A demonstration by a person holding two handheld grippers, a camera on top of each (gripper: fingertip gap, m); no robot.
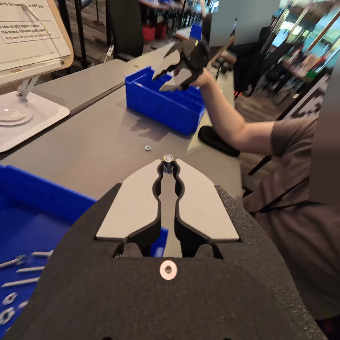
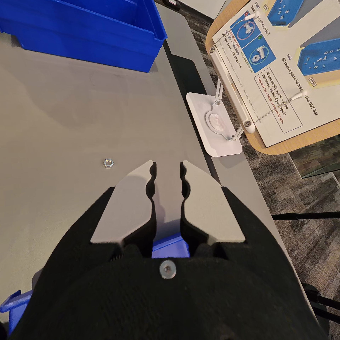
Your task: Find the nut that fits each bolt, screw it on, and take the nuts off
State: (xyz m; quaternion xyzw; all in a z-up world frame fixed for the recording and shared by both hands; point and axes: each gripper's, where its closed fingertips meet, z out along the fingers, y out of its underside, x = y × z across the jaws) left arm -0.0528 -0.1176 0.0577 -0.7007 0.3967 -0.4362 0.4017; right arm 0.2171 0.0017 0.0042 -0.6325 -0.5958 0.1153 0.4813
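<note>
My left gripper [image 1: 168, 162] is shut on a steel bolt [image 1: 168, 161], gripped at the fingertips with its end pointing up, above the grey table. A loose hex nut [image 1: 148, 148] lies on the table just beyond it; it also shows in the right wrist view [image 2: 108, 163]. My right gripper [image 2: 168, 162] is open and empty, held high above the table; in the left wrist view it [image 1: 166, 78] hovers over the far blue bin [image 1: 161, 104]. A near blue bin [image 1: 27, 220] at the left holds several bolts [image 1: 20, 282] and nuts [image 1: 7, 315].
A white stand [image 2: 215, 127] holds an instruction board [image 2: 276, 73] at the table's edge; the stand also shows in the left wrist view [image 1: 27, 114]. A person's arm [image 1: 239, 125] reaches in from the right. The blue bin [image 2: 82, 35] sits at the upper left of the right wrist view. Carpet [image 2: 276, 184] lies beyond the table. The gap from one gripper's tips to the other's is roughly 30 centimeters.
</note>
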